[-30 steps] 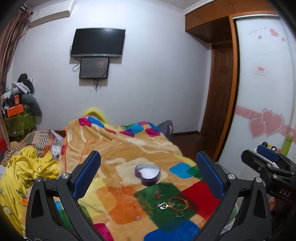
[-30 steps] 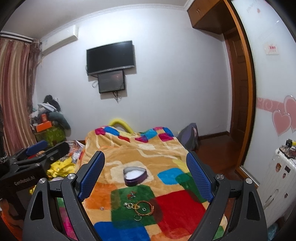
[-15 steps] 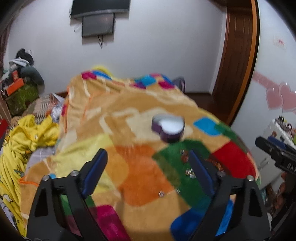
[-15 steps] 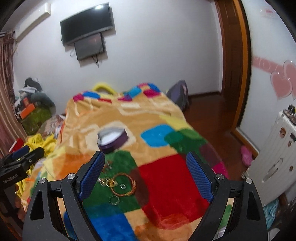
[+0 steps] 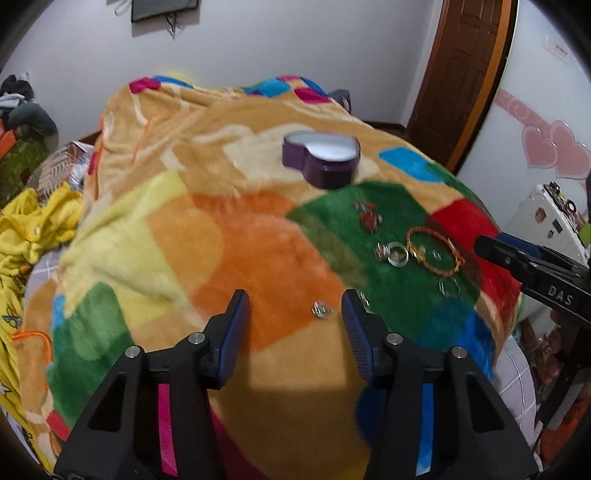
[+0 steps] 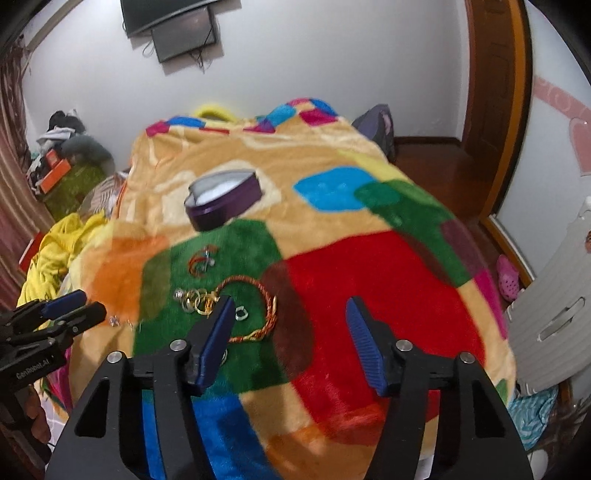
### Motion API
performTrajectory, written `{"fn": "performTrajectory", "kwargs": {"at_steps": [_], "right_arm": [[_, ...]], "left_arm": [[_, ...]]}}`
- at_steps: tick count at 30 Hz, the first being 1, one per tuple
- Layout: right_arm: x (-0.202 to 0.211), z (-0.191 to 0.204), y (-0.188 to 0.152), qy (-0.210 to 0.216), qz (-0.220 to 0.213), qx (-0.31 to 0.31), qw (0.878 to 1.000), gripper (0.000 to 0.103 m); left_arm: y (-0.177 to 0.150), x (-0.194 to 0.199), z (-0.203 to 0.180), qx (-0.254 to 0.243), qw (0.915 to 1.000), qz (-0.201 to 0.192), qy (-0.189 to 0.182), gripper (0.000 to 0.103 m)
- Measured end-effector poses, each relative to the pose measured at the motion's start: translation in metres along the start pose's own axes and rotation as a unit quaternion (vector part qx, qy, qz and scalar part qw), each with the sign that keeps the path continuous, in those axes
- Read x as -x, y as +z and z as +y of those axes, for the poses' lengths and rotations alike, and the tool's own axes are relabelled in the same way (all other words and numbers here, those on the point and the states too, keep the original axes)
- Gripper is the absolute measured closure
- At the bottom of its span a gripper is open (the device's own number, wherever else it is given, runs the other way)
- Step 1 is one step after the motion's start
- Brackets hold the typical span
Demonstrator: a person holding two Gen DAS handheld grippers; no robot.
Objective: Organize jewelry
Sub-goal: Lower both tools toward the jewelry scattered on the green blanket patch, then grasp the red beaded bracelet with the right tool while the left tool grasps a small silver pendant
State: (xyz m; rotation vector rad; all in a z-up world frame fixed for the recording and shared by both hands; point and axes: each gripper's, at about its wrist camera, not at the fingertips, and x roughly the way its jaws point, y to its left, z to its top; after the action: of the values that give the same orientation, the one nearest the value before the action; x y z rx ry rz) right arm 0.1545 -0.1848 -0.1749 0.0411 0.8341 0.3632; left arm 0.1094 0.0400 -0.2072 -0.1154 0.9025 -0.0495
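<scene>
An open purple heart-shaped box (image 5: 322, 158) with a white lining sits on the patchwork blanket; it also shows in the right wrist view (image 6: 223, 202). Loose jewelry lies on the green patch: a gold braided bracelet (image 5: 435, 250), silver rings (image 5: 396, 254), a red piece (image 5: 368, 217). A small silver piece (image 5: 320, 309) lies between my left gripper's (image 5: 293, 314) open fingers. My right gripper (image 6: 290, 314) is open above the blanket, its left finger (image 6: 218, 328) over the bracelet (image 6: 258, 295).
The blanket (image 5: 236, 236) covers a bed. Yellow clothes (image 5: 33, 225) lie at the left. A wooden door (image 5: 465, 74) and a white cabinet (image 5: 546, 218) stand at the right. A wall screen (image 6: 170, 22) hangs behind.
Both grippers have tilted down and moved closer to the blanket and the jewelry. Both jaws have narrowed but stay open.
</scene>
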Motion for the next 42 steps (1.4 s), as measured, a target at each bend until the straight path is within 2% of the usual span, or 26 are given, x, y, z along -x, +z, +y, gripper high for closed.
{"fn": "performTrajectory", "kwargs": {"at_steps": [4,8,10,12,23,26,27,28,34,42], "right_arm": [[-0.01,0.002,-0.004,0.013,0.018,-0.002,1.0,0.046],[-0.022,0.005,-0.006,0.033,0.044,-0.002,0.998,0.057],[-0.027,0.006,-0.008,0.033,0.051,0.002,0.998,0.059],[-0.03,0.008,-0.008,0.035,0.052,0.007,0.998,0.06],[-0.04,0.008,-0.008,0.028,0.058,0.026,0.998,0.087],[-0.04,0.008,-0.007,0.026,0.057,0.029,0.998,0.094],[-0.04,0.008,-0.007,0.026,0.056,0.029,0.998,0.095],[-0.04,0.008,-0.006,0.027,0.055,0.028,0.998,0.095],[-0.035,0.011,-0.001,0.032,0.047,0.035,0.998,0.096],[-0.015,0.016,0.016,0.034,0.008,0.037,0.999,0.096]], "left_arm": [[-0.006,-0.006,0.0,0.004,0.9999,0.012,-0.009,0.06],[-0.005,-0.008,0.002,0.009,0.9998,0.011,-0.013,0.068],[-0.004,-0.007,0.003,0.008,0.9998,0.01,-0.014,0.074],[-0.003,-0.006,0.002,0.006,0.9998,0.008,-0.016,0.076],[-0.005,-0.012,-0.003,-0.004,0.9996,0.008,-0.026,0.079],[-0.005,-0.014,-0.001,0.002,0.9996,0.005,-0.027,0.086],[-0.005,-0.013,0.0,0.003,0.9996,0.004,-0.028,0.093],[-0.005,-0.013,0.0,0.003,0.9996,0.002,-0.027,0.097],[-0.001,-0.006,0.001,0.002,0.9995,-0.009,-0.029,0.097],[0.015,0.016,0.002,-0.006,0.9986,-0.048,-0.022,0.097]]}}
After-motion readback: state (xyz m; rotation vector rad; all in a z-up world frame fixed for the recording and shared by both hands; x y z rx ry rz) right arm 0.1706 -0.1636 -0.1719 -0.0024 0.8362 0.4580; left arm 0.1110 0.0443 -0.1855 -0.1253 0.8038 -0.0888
